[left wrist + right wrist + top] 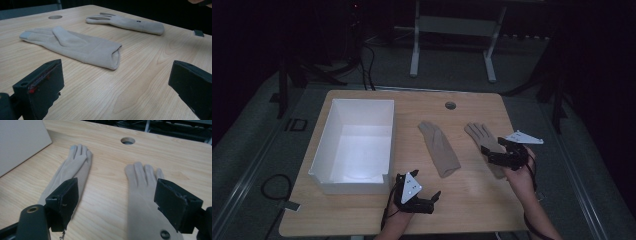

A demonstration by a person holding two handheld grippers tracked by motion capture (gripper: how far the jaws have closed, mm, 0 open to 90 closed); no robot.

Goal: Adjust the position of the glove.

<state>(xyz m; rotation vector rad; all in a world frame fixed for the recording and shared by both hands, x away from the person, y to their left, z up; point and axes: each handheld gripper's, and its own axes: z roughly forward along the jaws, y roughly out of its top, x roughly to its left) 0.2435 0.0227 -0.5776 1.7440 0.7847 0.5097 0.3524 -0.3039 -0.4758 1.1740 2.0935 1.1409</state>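
In the high view a light wooden desk (pixel 472 200) takes the middle of the frame, with dark floor around it. A white open box (pixel 354 145) stands on the left part of the desk, and its inside looks bare. To the right of the box, near the centre of the frame, lies a beige glove (pixel 438 148) flat on the wood, fingers toward the upper edge and cuff toward the lower edge. A second beige glove (pixel 479 134) lies further right, also with fingers toward the top; its lower part is covered by the right hand-held gripper (pixel 497 155). Near the upper edge of the desk there is a small round hole (pixel 450 105). The left hand-held gripper (pixel 424 197) is at the lower centre of the frame, just below the corner of the box, and it rests low over bare wood, apart from both gloves. In the left gripper view its two black jaws stand wide apart at the lower corners, with nothing between them; the nearer glove (pixel 75 46) lies ahead with its open cuff toward the camera, and the other glove (pixel 127 22) lies behind it in the upper part of the frame. In the right gripper view the jaws are also apart, one at the lower left and one at the lower right, and the second glove (pixel 143 202) runs up between them from the bottom edge. I cannot tell if the jaws touch it. The first glove (pixel 72 167) lies to the left, partly behind the left jaw, and the wall of the box (pixel 20 142) is in the upper left corner.
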